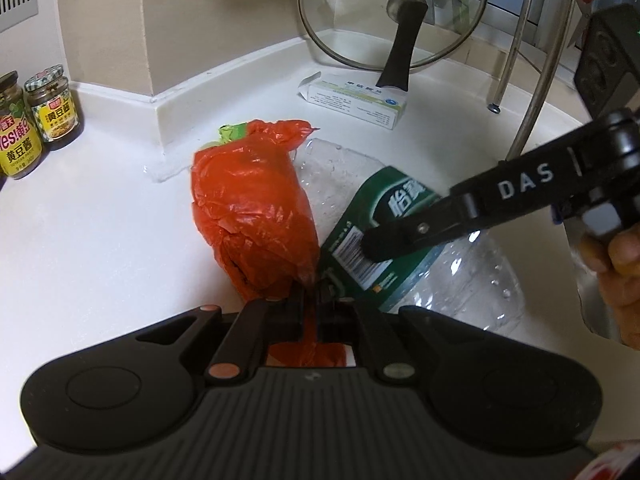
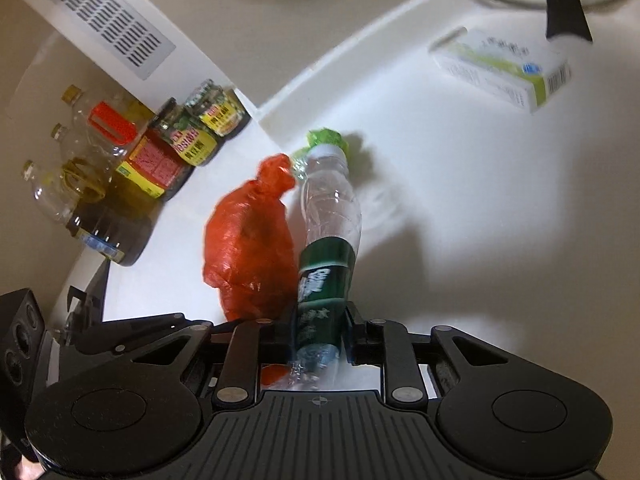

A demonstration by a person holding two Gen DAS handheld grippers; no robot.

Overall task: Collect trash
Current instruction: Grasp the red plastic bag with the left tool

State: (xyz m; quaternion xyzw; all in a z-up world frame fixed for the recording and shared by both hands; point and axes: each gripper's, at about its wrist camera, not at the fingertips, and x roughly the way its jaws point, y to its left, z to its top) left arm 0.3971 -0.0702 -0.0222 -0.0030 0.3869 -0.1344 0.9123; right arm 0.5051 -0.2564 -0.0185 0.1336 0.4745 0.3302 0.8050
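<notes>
Left gripper [image 1: 310, 292] pinched the red bag [image 1: 252, 208]; right gripper [image 2: 318, 330] clamped the plastic bottle [image 2: 326, 240] at frame centre, probably for bagging.

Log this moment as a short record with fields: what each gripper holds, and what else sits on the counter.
left hand-held gripper: shut on the crumpled red plastic bag
right hand-held gripper: shut on the clear plastic water bottle with a green label
bag and bottle: side by side over the white countertop
uncollected: white and green cardboard box lying flat near the wall
not trash: glass pot lid leaning upright behind the box; sauce jars at the wall
</notes>
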